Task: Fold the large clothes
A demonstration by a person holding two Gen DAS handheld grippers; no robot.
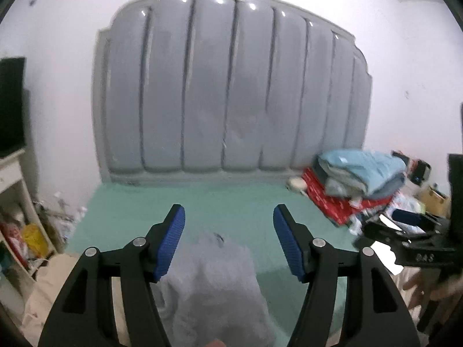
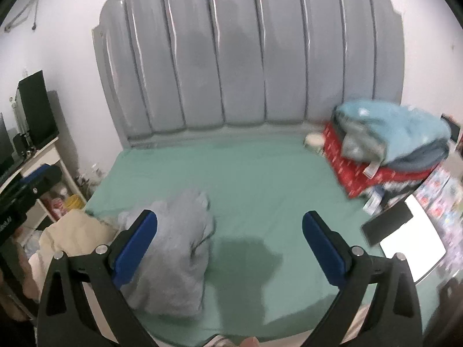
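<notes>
**Inspector:** State of the grippers?

**Assistant:** The left gripper (image 1: 228, 240) stands with its jaws spread wide and nothing between them. The right gripper (image 2: 230, 248) is likewise wide apart and empty. Both are held above the near part of the bed.

**Inspector:** Location of the garment?

**Assistant:** The grey garment (image 2: 176, 248) lies bunched in a heap on the green sheet (image 2: 260, 173), near the bed's front edge and toward its left side. It is not spread flat. A cream-coloured cloth (image 2: 78, 231) lies just beside it on the left.

**Inspector:** Bearing from each gripper?

**Assistant:** In the left wrist view the garment sits directly below and ahead, framed between the two blue pads (image 1: 170, 243). In the right wrist view it lies off to the left, partly behind the left-hand finger. The left gripper is judged the nearer.

**Inspector:** Long axis?

**Assistant:** The heap appears to run from the front edge toward the headboard (image 2: 246, 57), though the crumpling makes this uncertain.

**Inspector:** Other items?

**Assistant:** A stack of folded blankets (image 2: 387, 136) sits at the far right corner, well apart.
</notes>
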